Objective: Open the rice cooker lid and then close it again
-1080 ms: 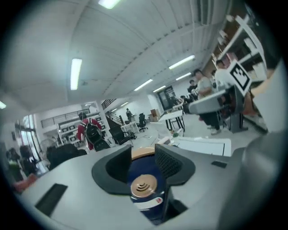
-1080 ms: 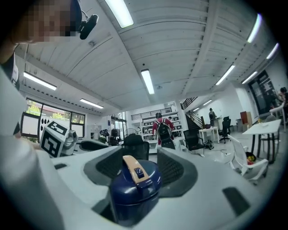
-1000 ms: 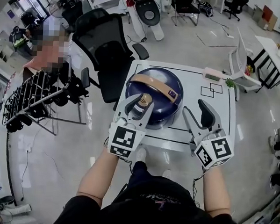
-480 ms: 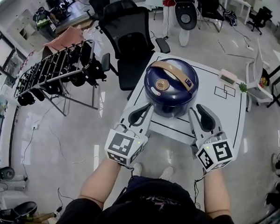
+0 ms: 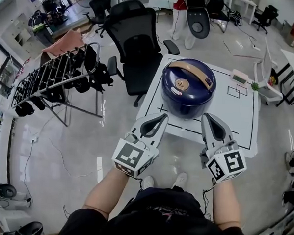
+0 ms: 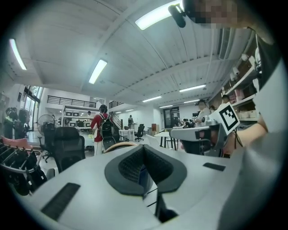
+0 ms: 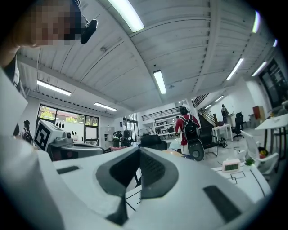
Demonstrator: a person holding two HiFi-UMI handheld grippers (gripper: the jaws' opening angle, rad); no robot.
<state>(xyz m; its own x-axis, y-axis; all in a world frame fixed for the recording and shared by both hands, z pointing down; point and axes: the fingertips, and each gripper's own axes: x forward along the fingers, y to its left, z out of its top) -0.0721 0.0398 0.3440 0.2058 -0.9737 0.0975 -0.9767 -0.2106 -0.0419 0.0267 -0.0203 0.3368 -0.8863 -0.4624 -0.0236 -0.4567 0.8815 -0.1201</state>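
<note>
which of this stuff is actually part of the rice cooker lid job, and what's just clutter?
Job:
- rice cooker, its lid down
- table that it stands on
- left claw and right claw, both shut, empty, short of the cooker

Lying about:
- small white display unit on the table's far corner
- office chair
- rack on the floor

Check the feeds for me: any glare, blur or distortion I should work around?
Head view: sharp, edges bowed by the wide lens, pale light reflections on the glossy floor, rice cooker clear. Left gripper view and right gripper view: dark round vignette, heavy fisheye, bright strip lights overhead, close jaws soft-focus.
</note>
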